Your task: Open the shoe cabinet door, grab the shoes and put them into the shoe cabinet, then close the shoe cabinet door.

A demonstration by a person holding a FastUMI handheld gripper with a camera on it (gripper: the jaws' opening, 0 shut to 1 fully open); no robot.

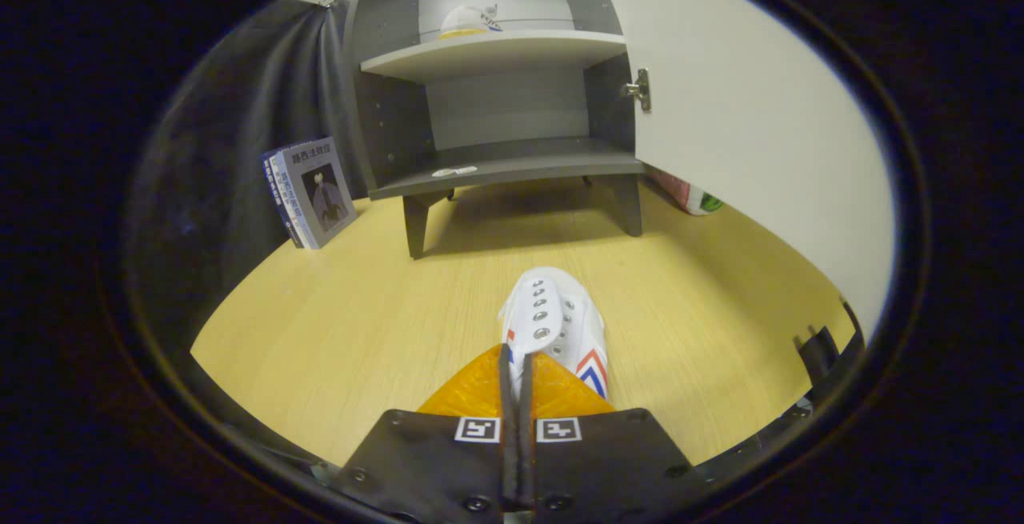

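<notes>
Plainly, the wooden floor (336, 324) takes up most of the scene, pale yellow with a fine grain. On it stands the grey shoe cabinet (496, 116), raised on short legs, with 2 shelves showing. Its white door (752, 132) is swung wide open to the right, hung on a metal hinge (640, 90). On the upper shelf, towards the back, sits 1 white shoe with a yellow sole (468, 22). A small white scrap (454, 171) lies on the front edge of the lower shelf. Left of the cabinet, a book (310, 192) stands upright against the dark cloth wall; its cover carries printed characters too small to read reliably. Behind the door's lower edge, a red and green packet (694, 198) lies on the floor. The second white shoe (556, 328), with metal eyelets and red and blue chevrons on its side, is pinched at its heel end by the gripper (516, 372), both fingers pressed close together on it, well short of the cabinet.
</notes>
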